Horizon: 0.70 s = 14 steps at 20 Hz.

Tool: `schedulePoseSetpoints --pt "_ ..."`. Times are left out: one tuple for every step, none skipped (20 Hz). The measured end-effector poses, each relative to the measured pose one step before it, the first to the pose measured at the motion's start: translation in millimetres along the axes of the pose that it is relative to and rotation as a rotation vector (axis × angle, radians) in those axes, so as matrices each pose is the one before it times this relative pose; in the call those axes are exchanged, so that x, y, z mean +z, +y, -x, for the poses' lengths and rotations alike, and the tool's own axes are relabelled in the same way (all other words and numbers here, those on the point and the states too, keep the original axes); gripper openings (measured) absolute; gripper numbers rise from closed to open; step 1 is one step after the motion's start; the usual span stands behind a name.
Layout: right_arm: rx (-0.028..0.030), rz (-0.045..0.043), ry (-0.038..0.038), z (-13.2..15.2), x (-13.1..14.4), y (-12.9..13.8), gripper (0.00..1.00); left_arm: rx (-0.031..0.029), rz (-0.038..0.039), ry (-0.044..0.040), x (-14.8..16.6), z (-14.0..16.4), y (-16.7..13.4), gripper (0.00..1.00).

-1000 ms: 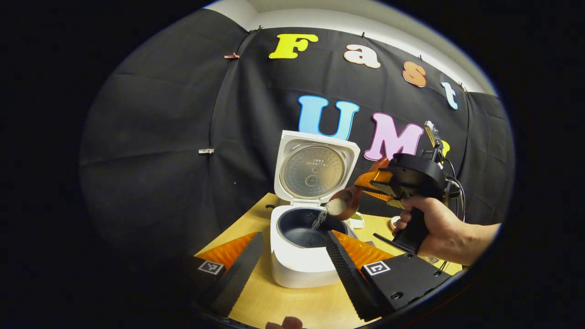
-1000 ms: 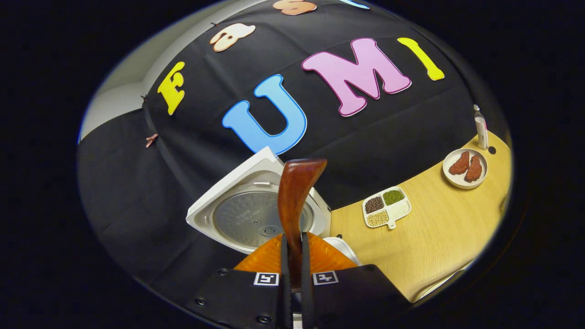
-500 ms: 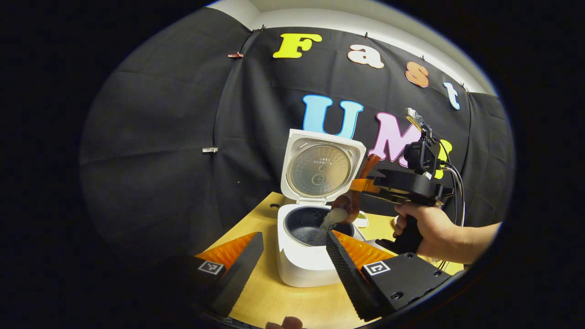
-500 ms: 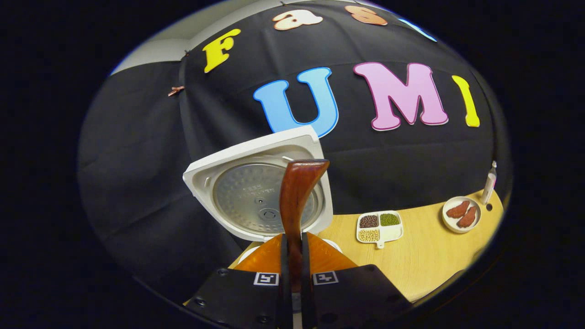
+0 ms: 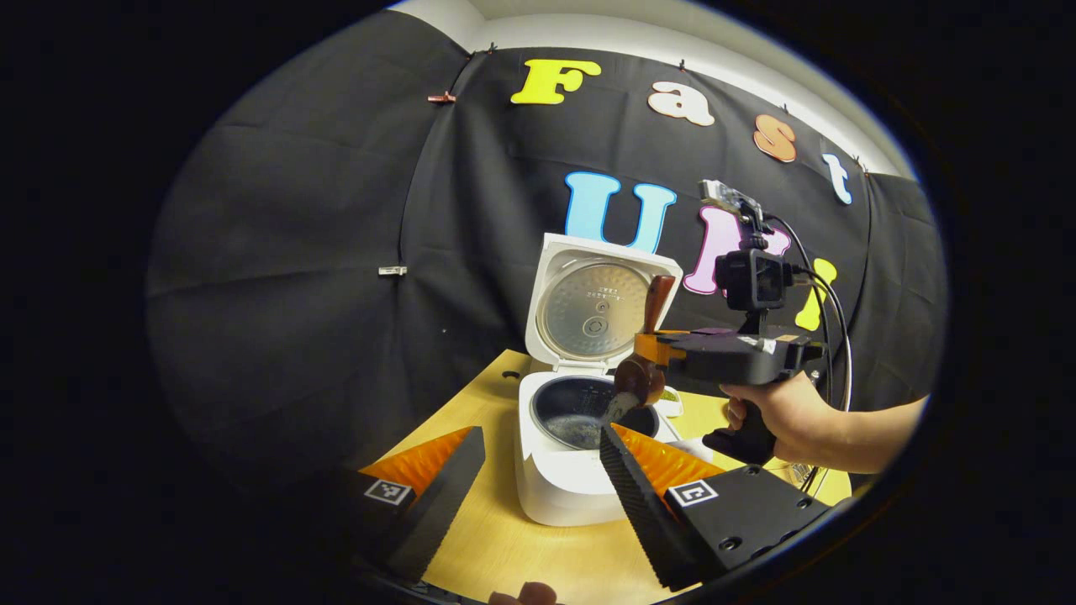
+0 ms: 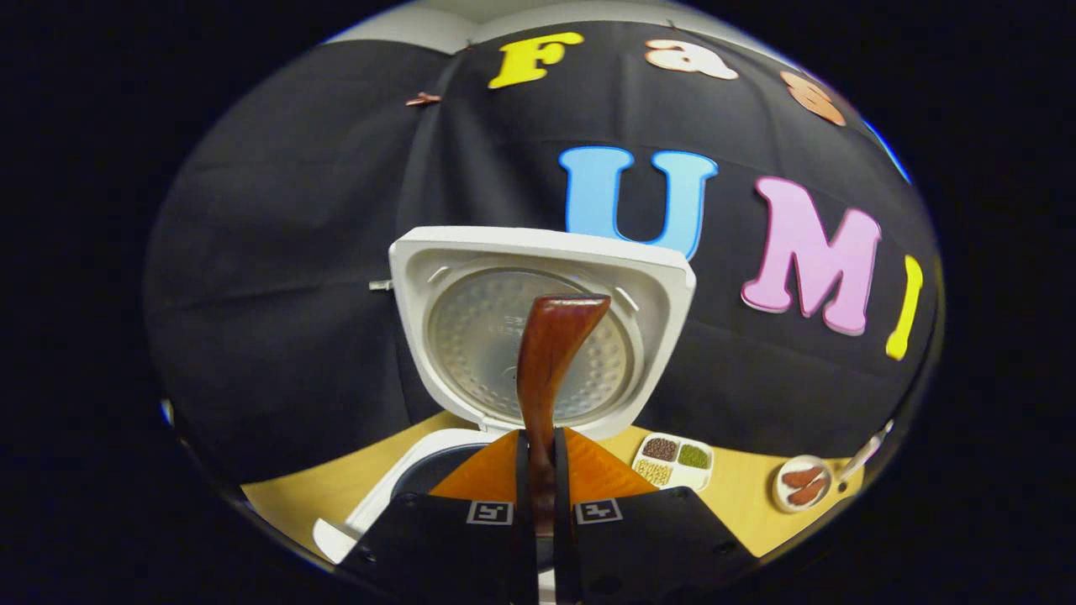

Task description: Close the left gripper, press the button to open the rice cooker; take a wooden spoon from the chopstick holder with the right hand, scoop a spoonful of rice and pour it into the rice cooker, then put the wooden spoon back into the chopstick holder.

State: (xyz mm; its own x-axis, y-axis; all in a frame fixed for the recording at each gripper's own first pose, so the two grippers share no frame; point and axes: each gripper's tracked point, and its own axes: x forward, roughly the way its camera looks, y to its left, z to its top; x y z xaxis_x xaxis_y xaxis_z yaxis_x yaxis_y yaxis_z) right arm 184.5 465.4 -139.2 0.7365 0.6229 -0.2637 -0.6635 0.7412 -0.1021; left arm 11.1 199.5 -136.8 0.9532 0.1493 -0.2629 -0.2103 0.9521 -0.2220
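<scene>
right gripper [image 6: 538,504]: clamped on the wooden spoon [image 6: 548,361]; bowl tipped over the open rice cooker [image 5: 559,470]
left gripper [image 5: 538,470]: spread wide, empty
spoon: likely light, stiff, smooth; grip mid-handle

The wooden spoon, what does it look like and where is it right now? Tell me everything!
The wooden spoon is dark reddish-brown, glossy wood with a curved handle and a round bowl. The right gripper is shut on its handle, both fingers pressing it. In the left gripper view the spoon is tipped, bowl down, over the open rice cooker, with a little white rice at its lip, pouring into the dark inner pot. In the right gripper view the handle end sticks up in front of the raised lid.
</scene>
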Motion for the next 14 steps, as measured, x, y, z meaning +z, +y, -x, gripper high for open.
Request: schedulePoseSetpoints --pt "0.02031 0.06389 -0.00779 0.45 2.38 7.93 0.12 0.00030 0.00047 0.00200 -0.24 -0.15 -0.10 0.95" --pt "0.02239 0.05211 -0.00848 0.11 1.14 8.79 0.12 -0.00363 0.00101 0.00058 -0.64 -0.12 -1.14 0.95" --pt "0.01935 0.04650 -0.00592 1.17 2.18 6.61 0.12 -0.00731 0.00339 -0.00324 0.79 1.32 -1.73 0.95" --pt "0.01675 0.04064 -0.00716 0.74 2.03 5.73 0.12 -0.00480 0.00346 -0.00450 1.88 -0.04 -0.99 0.95" --pt "0.01661 0.04469 -0.00735 -0.21 2.27 6.89 0.12 -0.00221 0.00171 -0.00253 1.43 -0.31 -0.96 0.95" --pt "0.01067 0.04632 -0.00467 1.19 1.12 4.83 0.12 -0.00230 -0.00092 -0.00070 -0.82 -0.41 -1.74 0.95" --pt "0.01019 0.05185 -0.00566 0.79 0.97 4.24 0.12 -0.00008 -0.00355 0.00122 0.50 0.32 -0.10 0.95" --pt "0.01328 0.05574 -0.00614 2.21 1.70 5.85 0.12 -0.00057 -0.00388 0.00053 -1.13 0.19 -0.81 0.95" --pt "0.01138 0.05163 -0.00775 0.74 1.75 3.98 0.12 -0.00126 -0.00169 0.00033 0.10 0.64 -0.69 0.95" --pt "0.01011 0.02923 -0.00427 2.12 -1.16 4.56 0.12 -0.00148 0.00121 0.00287 -1.00 0.43 -0.73 0.95" --pt "0.01066 -0.00155 0.00412 0.86 -2.56 3.40 0.12 -0.00188 0.00322 0.00257 0.15 0.60 -0.92 0.95" --pt "0.00490 -0.03211 0.00956 -0.81 -2.44 -1.73 0.12 -0.00042 0.00254 -0.00021 -1.56 1.55 -0.68 0.95" --pt "-0.00659 -0.05786 0.00984 -1.19 -3.11 -4.97 0.12 0.00063 0.00004 0.00038 -0.12 1.10 -0.56 0.95" --pt "-0.01646 -0.08268 0.01157 -0.90 -3.32 -7.78 0.12 0.00071 -0.00249 0.00103 -0.97 0.75 -0.57 0.95"
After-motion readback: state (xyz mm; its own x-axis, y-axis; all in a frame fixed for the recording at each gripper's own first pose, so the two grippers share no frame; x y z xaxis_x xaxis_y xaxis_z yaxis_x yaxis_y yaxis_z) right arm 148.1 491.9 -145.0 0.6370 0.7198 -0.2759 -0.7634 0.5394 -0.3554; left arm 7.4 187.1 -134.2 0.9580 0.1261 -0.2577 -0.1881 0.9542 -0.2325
